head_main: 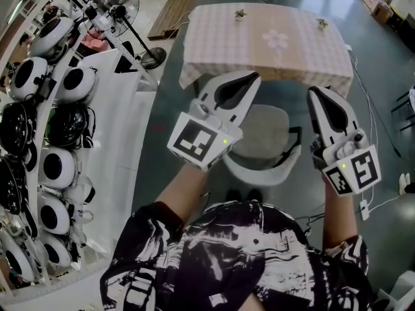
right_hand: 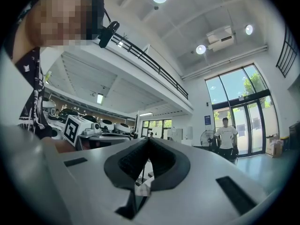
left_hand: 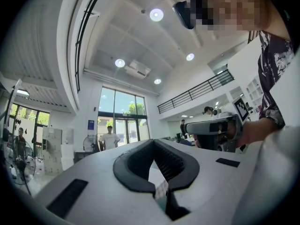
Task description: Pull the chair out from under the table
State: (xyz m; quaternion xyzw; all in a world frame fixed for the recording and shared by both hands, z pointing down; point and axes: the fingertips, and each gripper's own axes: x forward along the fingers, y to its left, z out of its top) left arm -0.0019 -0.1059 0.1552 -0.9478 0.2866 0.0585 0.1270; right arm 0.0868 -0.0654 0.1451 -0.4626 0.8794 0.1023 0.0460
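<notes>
Both tools shut, empty: left tool and right tool hover above chair at counter near edge. Prob best: open wide, clamp backrest both sides, pull straight back, evenly.

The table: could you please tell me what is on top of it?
A checked cloth carrying a small plant, a second plant and a pink flower shape; the tabletop is covered.

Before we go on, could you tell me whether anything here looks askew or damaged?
Nothing stands out: the tablecloth lies flat, the chair stands upright at its near edge, and the left claw and right claw are shut and empty.
</notes>
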